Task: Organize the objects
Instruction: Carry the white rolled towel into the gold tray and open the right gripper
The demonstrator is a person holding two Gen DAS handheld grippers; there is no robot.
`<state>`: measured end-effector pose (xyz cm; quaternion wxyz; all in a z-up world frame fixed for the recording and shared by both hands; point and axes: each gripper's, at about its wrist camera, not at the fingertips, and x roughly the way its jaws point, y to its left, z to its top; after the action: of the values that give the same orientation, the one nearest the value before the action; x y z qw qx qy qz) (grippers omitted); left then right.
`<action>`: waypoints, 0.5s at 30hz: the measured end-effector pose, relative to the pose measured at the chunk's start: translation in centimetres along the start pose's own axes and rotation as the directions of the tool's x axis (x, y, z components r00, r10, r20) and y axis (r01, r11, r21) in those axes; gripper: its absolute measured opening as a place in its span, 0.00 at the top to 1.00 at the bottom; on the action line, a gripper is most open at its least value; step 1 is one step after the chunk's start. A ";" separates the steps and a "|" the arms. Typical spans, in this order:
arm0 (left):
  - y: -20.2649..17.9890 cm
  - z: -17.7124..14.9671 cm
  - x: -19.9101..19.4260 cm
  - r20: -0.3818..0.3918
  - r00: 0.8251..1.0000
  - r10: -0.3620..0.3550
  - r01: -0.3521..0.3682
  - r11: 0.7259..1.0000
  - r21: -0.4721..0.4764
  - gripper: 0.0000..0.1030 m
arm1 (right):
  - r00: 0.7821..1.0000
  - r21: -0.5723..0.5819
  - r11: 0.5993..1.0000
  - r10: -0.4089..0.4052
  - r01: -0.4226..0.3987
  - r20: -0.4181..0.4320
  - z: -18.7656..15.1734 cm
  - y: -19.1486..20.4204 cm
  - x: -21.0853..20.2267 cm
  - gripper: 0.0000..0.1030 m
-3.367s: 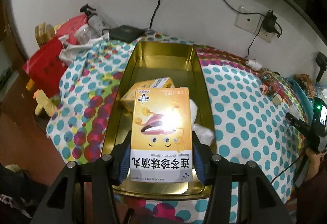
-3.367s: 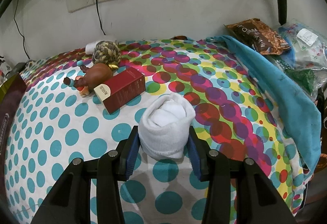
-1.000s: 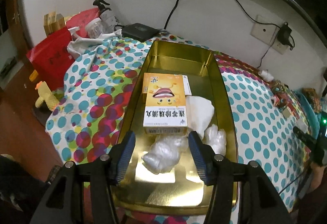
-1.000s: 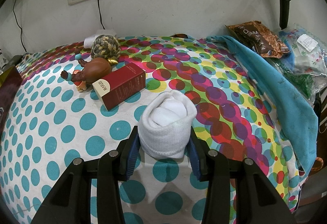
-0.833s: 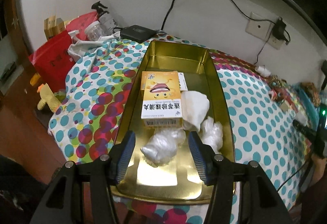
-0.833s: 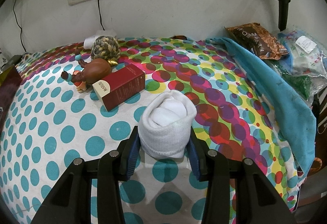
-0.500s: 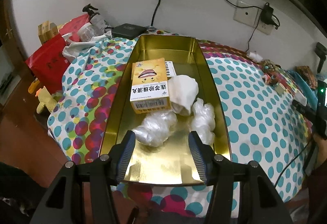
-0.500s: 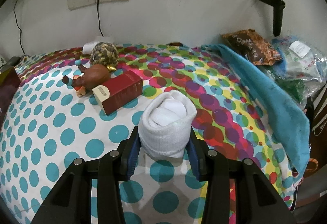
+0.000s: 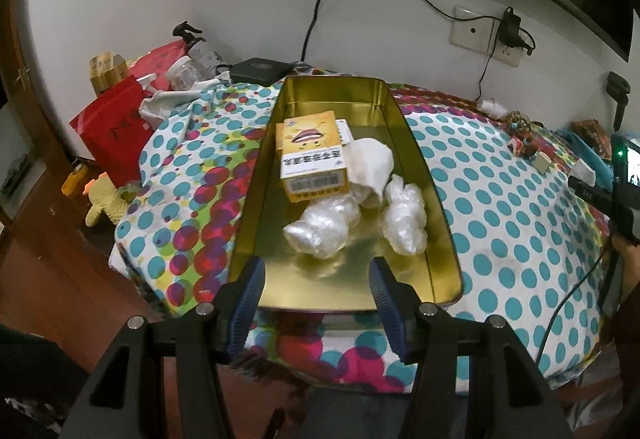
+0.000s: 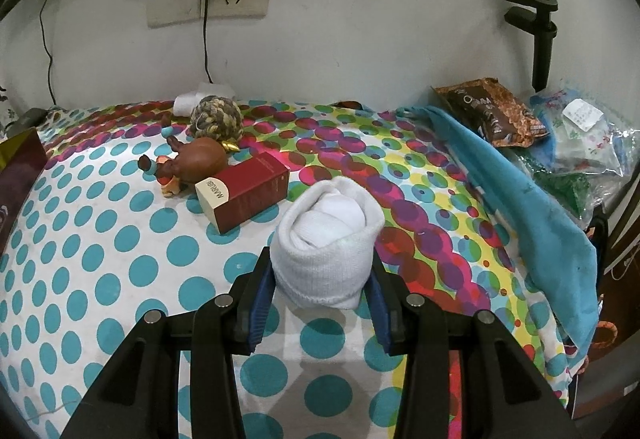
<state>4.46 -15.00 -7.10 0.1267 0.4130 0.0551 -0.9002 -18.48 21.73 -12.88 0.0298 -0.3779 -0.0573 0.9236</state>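
A table is covered with a dotted cloth [image 9: 500,175]. On it lies a long golden tin tray [image 9: 416,159], with its short end toward the left gripper. In the middle of the tray stands a yellow box [image 9: 312,155] with a barcode on its near face. A white folded cloth [image 9: 370,159] leans against the right side of the box. Two crumpled plastic bags lie nearer to the camera: one [image 9: 320,229] just in front of the box, the other [image 9: 404,221] to its right, near the tray wall.

The left gripper [image 9: 316,295] hangs above the near end of the tray, its jaws spread wide and holding nothing.

On the right part of the table the right gripper [image 10: 322,279] pinches a rolled white sock [image 10: 326,239] between its blue pads. Beyond the sock lies a dark red box [image 10: 246,195], and touching it behind is a small brown toy figure [image 10: 188,165]. A woven ball [image 10: 216,119] sits just behind the figure, near the wall. A blue towel [image 10: 532,215] hangs over the right edge of the table.
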 end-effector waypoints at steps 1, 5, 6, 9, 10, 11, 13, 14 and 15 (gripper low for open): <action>0.5 -0.2 -0.3 0.004 1.000 0.003 -0.003 1.000 -0.008 0.46 | 1.000 0.001 1.000 0.001 -0.001 0.008 0.0 0.0 -0.2 0.61; 2.3 -0.6 -1.1 0.021 0.999 0.030 -0.030 0.999 -0.037 0.46 | 1.000 -0.007 1.000 0.000 0.000 0.014 0.3 0.4 -0.8 0.61; 2.7 -0.7 -1.1 0.022 0.999 0.034 -0.033 0.998 -0.046 0.46 | 1.000 0.007 1.000 0.020 -0.020 0.018 0.5 0.5 -1.2 0.61; 4.2 -0.8 -1.0 0.013 0.999 0.040 -0.039 0.995 -0.089 0.46 | 0.994 0.019 0.995 0.092 -0.093 0.052 1.5 1.9 -3.4 0.61; 4.7 -0.9 -0.8 0.008 0.999 0.036 -0.035 0.994 -0.108 0.46 | 0.991 0.007 0.993 0.119 -0.119 0.064 1.8 2.7 -4.2 0.61; 5.0 -0.9 -0.7 0.002 0.999 0.036 -0.035 0.992 -0.118 0.46 | 0.986 -0.017 0.989 0.149 -0.148 0.076 2.1 3.9 -5.2 0.61; 5.5 -1.0 -0.6 -0.005 1.000 0.028 -0.028 0.990 -0.135 0.46 | 0.976 -0.068 0.979 0.196 -0.190 0.093 2.5 6.4 -6.8 0.61; 5.6 -1.1 -0.5 -0.007 1.000 0.027 -0.027 0.990 -0.136 0.46 | 0.969 -0.099 0.971 0.227 -0.218 0.097 2.7 8.0 -7.7 0.61; 5.7 -1.2 -0.5 -0.010 1.000 0.028 -0.029 0.991 -0.134 0.46 | 0.962 -0.128 0.962 0.255 -0.242 0.097 2.7 9.4 -8.5 0.61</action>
<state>7.18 -20.20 -7.47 0.1669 0.4082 0.1100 -0.8907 -14.46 11.33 -6.28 -0.1115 -0.3303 -0.0642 0.9351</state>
